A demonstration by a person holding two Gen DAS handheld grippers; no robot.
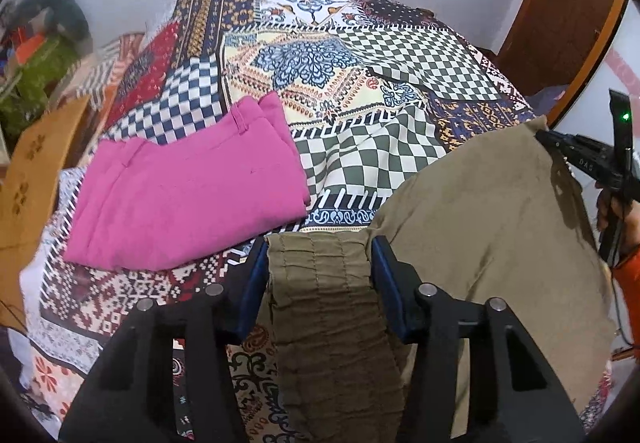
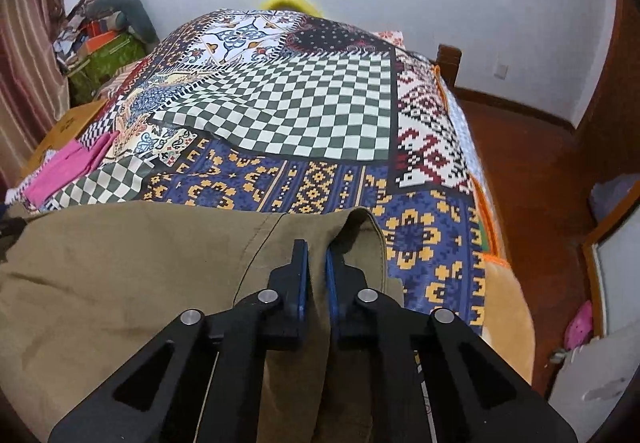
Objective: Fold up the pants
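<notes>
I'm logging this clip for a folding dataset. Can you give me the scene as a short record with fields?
surface: bed with patchwork bedspread
garment in hand: khaki pants, held between both grippers
left gripper: jaws wide apart, gathered elastic waistband lying between them; grip not clear
right gripper: shut on a fold of the khaki fabric near its edge
other garment: pink pants, folded, lying on the bedspread to the left, apart from the khaki pair
fold progress: khaki pair not yet folded flat
</notes>
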